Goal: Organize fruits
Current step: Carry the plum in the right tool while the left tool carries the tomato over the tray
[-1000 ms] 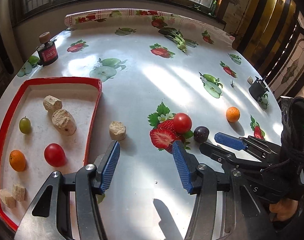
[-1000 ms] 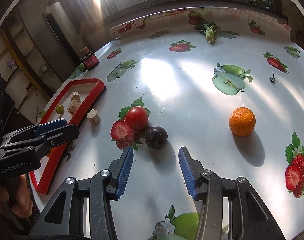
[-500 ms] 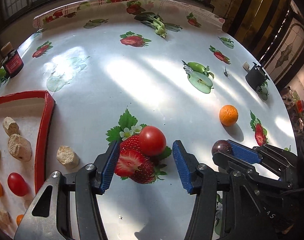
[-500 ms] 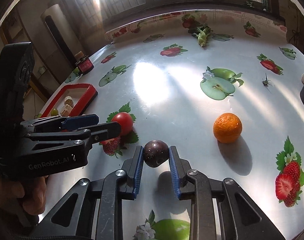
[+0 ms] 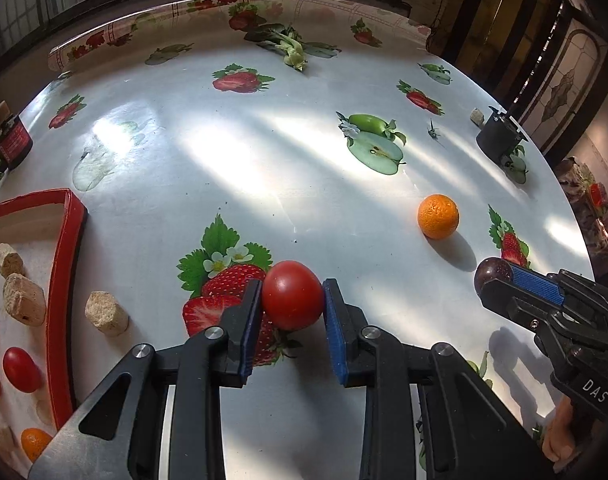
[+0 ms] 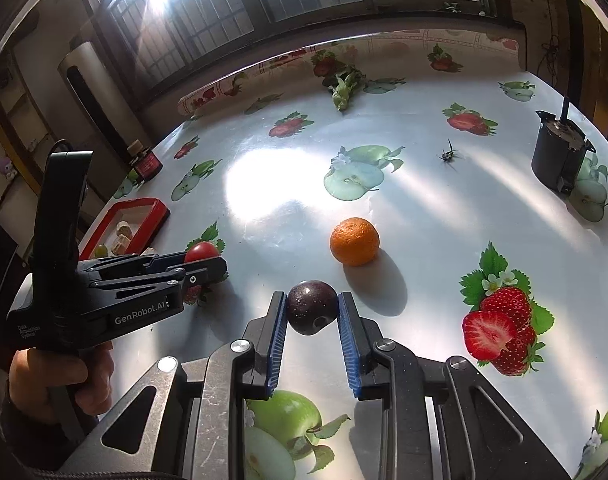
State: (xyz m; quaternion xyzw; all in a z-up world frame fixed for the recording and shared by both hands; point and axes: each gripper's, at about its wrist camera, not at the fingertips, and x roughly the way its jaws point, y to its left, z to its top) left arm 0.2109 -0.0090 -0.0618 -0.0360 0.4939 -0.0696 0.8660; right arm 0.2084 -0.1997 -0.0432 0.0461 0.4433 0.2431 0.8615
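- Left wrist view: left gripper (image 5: 292, 300) jaws had just closed onto the tomato (image 5: 293, 295) across its middle, on the table (image 5: 264, 168); smooth, soft, likely slippery
- Right gripper (image 6: 311, 312) clamped the dark plum (image 6: 312, 307); orange (image 6: 354, 241) lay beyond; red tray (image 5: 62, 300) waited leftward

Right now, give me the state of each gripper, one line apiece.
Left gripper: jaws just closing, shut on the red tomato.
Right gripper: shut on the dark plum.
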